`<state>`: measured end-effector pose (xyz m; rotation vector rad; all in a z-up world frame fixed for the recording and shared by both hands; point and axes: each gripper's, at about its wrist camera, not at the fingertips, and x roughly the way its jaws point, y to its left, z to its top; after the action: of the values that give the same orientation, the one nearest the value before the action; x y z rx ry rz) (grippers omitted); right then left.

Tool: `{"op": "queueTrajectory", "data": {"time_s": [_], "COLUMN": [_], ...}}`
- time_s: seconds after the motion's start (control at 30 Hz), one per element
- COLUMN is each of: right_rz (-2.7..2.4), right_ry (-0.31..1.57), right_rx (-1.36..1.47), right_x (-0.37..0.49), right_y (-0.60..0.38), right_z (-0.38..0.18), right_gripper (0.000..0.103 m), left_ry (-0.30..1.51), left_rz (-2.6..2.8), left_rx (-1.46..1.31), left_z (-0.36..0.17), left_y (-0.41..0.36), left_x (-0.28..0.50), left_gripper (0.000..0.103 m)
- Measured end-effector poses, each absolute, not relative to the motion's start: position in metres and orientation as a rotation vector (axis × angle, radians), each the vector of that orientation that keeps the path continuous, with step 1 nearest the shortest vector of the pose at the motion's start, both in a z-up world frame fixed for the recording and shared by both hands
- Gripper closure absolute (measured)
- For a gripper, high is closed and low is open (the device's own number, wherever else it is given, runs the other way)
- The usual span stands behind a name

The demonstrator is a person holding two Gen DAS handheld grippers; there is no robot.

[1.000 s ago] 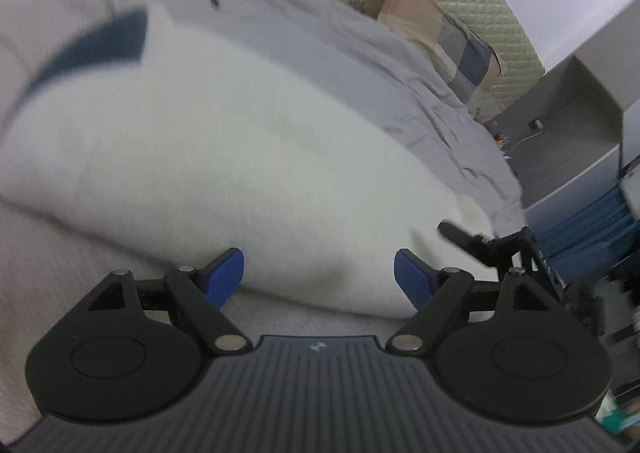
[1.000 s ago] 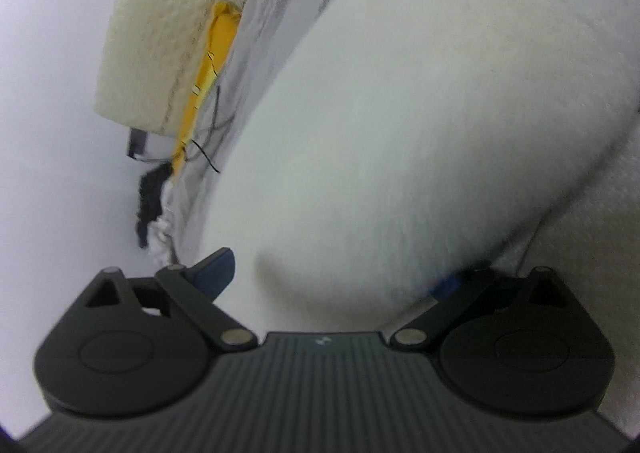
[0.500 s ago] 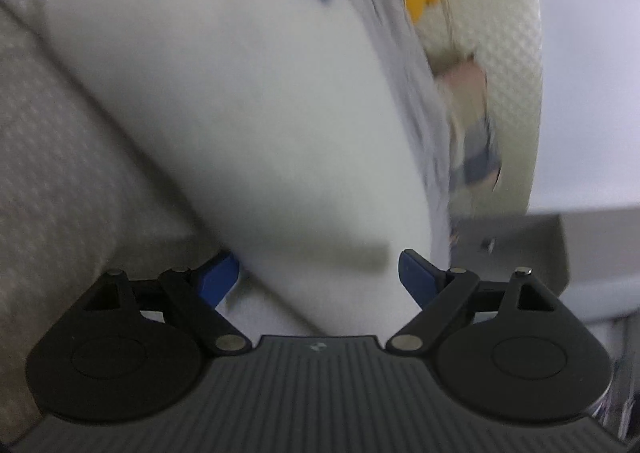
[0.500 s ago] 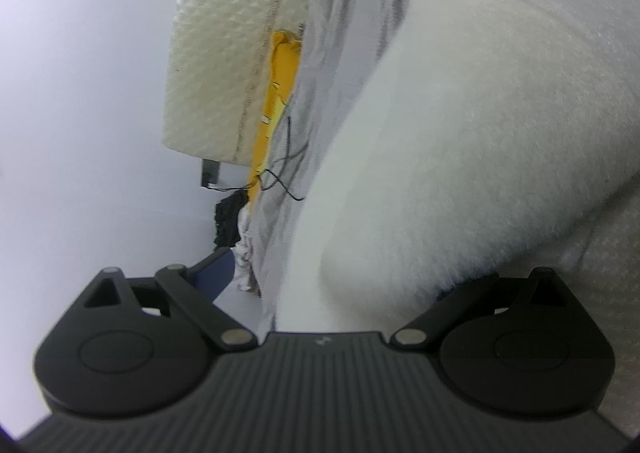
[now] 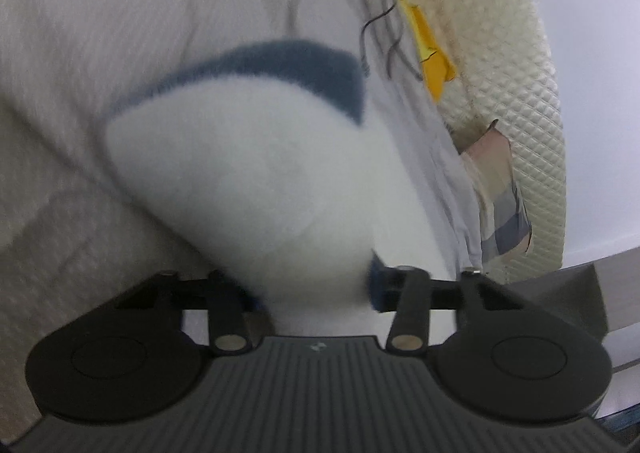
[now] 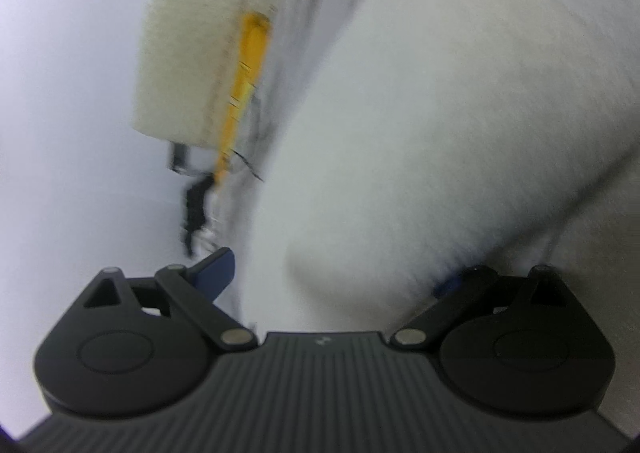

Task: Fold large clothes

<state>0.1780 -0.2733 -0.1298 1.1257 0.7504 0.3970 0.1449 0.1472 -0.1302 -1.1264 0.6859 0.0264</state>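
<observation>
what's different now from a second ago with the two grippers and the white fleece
The left gripper has just been closing: its jaws, wide apart a second ago, now pinch a bunched end of the white fleece garment. Its view also rolled, so the navy collar trim sits higher up. The right gripper stays wide open with the fleece bulging between its fingers, hardly moved. The grey bedsheet is unchanged.

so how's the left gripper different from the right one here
The left gripper has just been closing, and its fingers now pinch a bunch of the white fleece garment. The right gripper stands wide, with the fleece lying loose between its fingers. The garment's blue trim shows only in the left view. Both have blue pads and black bodies.
</observation>
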Motion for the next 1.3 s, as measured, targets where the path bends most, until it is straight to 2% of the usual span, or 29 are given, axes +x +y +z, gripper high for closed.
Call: {"op": "queueTrajectory", "data": {"time_s": [0.13, 0.33, 0.57, 0.67, 0.77, 1.07, 1.3], "right_rz": [0.361, 0.257, 0.2, 0.215, 0.24, 0.283, 0.321], "right_ry": [0.748, 0.667, 0.65, 0.625, 0.571, 0.455, 0.351], "right_rx": [1.135, 1.155, 1.017, 0.966, 0.948, 0.918, 0.894], "right_x": [0.176, 0.185, 0.199, 0.192, 0.183, 0.147, 0.137], "right_y": [-0.274, -0.289, -0.285, -0.287, -0.288, -0.296, -0.317], "right_z": [-0.136, -0.137, -0.132, -0.12, -0.108, -0.073, -0.027], "right_gripper": [0.005, 0.007, 0.046, 0.056, 0.059, 0.059, 0.06], "left_ry": [0.611, 0.611, 0.602, 0.581, 0.542, 0.491, 0.438], "left_rz": [0.021, 0.01, 0.0, -0.009, -0.058, -0.17, -0.268], "left_rx": [-0.975, -0.984, -0.925, -0.884, -0.824, -0.796, -0.776], "left_z": [-0.104, -0.103, -0.095, -0.087, -0.074, -0.038, 0.01], "left_y": [0.139, 0.141, 0.136, 0.133, 0.13, 0.125, 0.104], "left_x": [0.138, 0.137, 0.156, 0.152, 0.147, 0.127, 0.145], "left_gripper": [0.062, 0.062, 0.062, 0.063, 0.063, 0.063, 0.063]}}
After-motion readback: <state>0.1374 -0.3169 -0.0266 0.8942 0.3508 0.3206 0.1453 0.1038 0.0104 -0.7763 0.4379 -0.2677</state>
